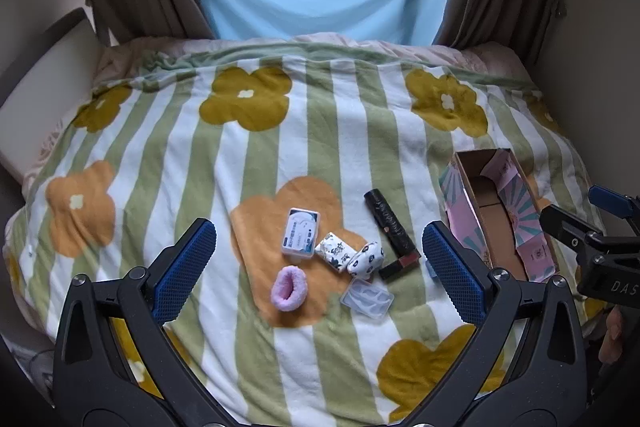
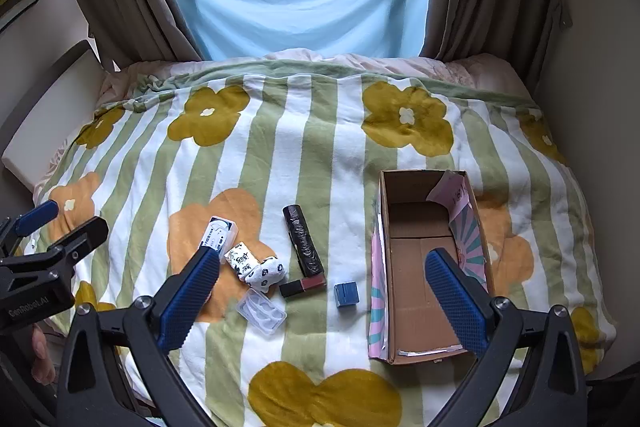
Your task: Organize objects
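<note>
Both tools hang wide open over the bed (image 1: 320, 131), nothing between the jaws: left tool (image 1: 320, 267), right tool (image 2: 324, 287). A pink scrunchie (image 1: 289, 291), clear case (image 1: 367, 297), two socks (image 1: 350, 254), black roll (image 1: 388, 221) and blue cube (image 2: 346, 294) lie beside the empty box (image 2: 416, 267).

An open cardboard box (image 2: 416, 267) lies empty on the bed. Left of it: a small blue cube (image 2: 346, 294), a black roll (image 2: 303, 241), a dark red-banded case (image 2: 302, 286), a clear tray (image 2: 261, 315), two patterned pouches (image 2: 256, 267), a white-blue packet (image 2: 218, 233), and farthest, a pink fluffy ring (image 1: 289, 287).
</note>
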Demonstrator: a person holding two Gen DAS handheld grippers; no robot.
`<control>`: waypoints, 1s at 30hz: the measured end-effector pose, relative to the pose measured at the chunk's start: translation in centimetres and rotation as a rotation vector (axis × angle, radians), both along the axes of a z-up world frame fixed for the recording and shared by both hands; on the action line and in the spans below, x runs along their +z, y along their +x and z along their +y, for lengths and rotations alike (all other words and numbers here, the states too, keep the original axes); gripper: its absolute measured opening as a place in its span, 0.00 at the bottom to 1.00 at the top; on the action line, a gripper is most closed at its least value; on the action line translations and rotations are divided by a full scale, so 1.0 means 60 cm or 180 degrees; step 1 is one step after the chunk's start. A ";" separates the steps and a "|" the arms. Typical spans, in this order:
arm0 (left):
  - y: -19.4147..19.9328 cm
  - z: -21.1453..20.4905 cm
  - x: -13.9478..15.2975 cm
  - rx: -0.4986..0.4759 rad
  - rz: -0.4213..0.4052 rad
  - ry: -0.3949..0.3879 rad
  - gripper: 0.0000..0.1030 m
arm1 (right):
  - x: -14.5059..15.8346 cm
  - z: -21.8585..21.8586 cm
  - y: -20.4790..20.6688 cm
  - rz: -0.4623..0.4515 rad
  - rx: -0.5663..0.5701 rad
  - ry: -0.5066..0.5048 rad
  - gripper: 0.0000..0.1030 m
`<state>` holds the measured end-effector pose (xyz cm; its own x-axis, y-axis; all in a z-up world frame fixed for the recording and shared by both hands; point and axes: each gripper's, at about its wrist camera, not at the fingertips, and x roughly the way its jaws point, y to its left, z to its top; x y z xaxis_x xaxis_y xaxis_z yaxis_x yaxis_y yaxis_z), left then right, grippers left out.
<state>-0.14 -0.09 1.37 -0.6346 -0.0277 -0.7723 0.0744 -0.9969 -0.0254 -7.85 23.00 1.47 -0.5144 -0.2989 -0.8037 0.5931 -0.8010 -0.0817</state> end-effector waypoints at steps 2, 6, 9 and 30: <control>0.000 0.000 0.001 0.0008 0.0019 -0.0019 0.99 | 0.002 -0.003 0.000 0.0000 0.0005 -0.0002 1.00; 0.000 -0.006 0.003 0.0019 0.0035 0.0017 0.99 | 0.002 -0.003 0.000 0.0006 0.0002 -0.0006 1.00; -0.002 -0.011 0.003 0.0062 0.0034 0.0023 0.99 | 0.001 -0.003 0.001 0.0001 0.0011 -0.0013 1.00; -0.004 -0.023 -0.009 0.0158 -0.0021 0.0094 0.99 | -0.012 0.002 0.008 0.0098 0.0005 0.0012 1.00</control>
